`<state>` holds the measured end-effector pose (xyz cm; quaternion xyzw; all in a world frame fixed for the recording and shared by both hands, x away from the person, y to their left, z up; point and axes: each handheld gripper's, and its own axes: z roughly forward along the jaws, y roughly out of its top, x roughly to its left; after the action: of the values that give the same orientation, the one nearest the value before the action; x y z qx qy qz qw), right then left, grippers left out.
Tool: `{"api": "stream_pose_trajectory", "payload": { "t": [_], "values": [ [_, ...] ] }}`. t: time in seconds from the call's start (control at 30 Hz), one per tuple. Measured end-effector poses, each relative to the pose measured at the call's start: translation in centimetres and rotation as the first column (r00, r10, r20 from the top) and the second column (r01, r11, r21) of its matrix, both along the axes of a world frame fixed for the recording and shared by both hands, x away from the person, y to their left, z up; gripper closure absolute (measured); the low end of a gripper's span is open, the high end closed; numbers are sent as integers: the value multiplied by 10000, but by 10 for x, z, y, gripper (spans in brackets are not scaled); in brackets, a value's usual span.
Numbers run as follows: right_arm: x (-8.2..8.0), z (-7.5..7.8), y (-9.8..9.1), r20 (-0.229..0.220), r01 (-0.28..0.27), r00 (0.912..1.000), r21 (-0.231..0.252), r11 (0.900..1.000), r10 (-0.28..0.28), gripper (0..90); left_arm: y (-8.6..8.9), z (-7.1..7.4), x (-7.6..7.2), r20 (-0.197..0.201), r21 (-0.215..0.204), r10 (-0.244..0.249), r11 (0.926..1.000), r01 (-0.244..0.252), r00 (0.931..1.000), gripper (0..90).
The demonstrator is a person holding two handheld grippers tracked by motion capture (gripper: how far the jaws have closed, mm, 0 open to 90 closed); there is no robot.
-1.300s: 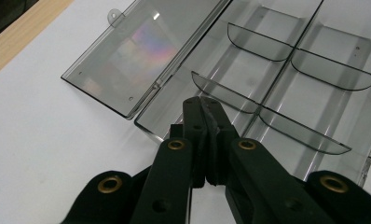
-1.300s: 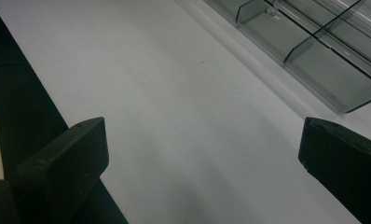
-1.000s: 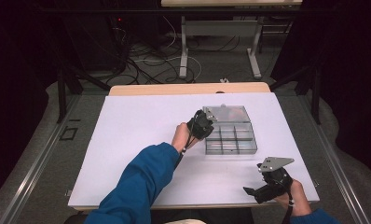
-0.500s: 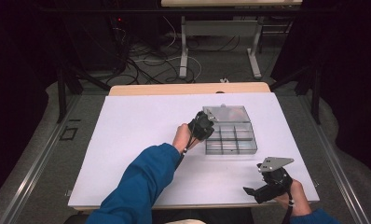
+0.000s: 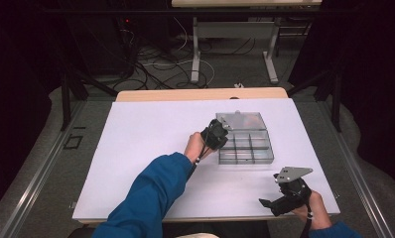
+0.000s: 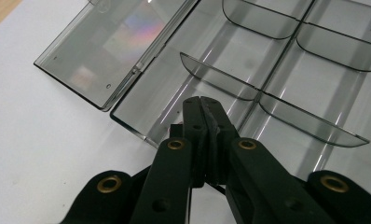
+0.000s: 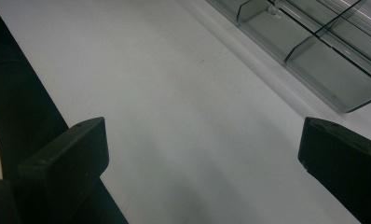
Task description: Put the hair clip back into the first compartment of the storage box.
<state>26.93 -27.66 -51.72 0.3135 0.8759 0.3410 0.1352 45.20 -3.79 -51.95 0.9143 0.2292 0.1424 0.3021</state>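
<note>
No text, label, brand, number or sign can be read here. The clear plastic compartment box [image 5: 245, 146] and its open lid [image 6: 113, 51] carry no print that I can make out; the lid bears just a rainbow sheen of reflected light. The white tabletop [image 5: 151, 144] around the box is blank, as are the black jaws.

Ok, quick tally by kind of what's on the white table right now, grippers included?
Clear compartment box, lid open: 1
Black grippers: 2, the left gripper shut at the box's edge, the right gripper open over bare table
Total: 3
</note>
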Motion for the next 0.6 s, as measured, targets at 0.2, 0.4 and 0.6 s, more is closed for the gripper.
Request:
{"api": "stream_pose_trajectory", "payload": {
  "t": [0.2, 0.4, 0.6],
  "values": [
    [0, 0, 0, 34, -31, 10000, -2, 10000, 31, 13, -2, -2, 0, -40, 156, -81, 9998, 82, 10000, 896],
    [0, 0, 0, 30, -77, 10000, -8, 10000, 77, 13, -2, -2, -1, -176, 209, -131, 9997, 135, 9998, 855],
    [0, 0, 0, 61, -41, 10000, -4, 10000, 41, 13, 4, 5, -4, -27, -87, -45, 10000, 45, 10000, 787]
  ]
}}
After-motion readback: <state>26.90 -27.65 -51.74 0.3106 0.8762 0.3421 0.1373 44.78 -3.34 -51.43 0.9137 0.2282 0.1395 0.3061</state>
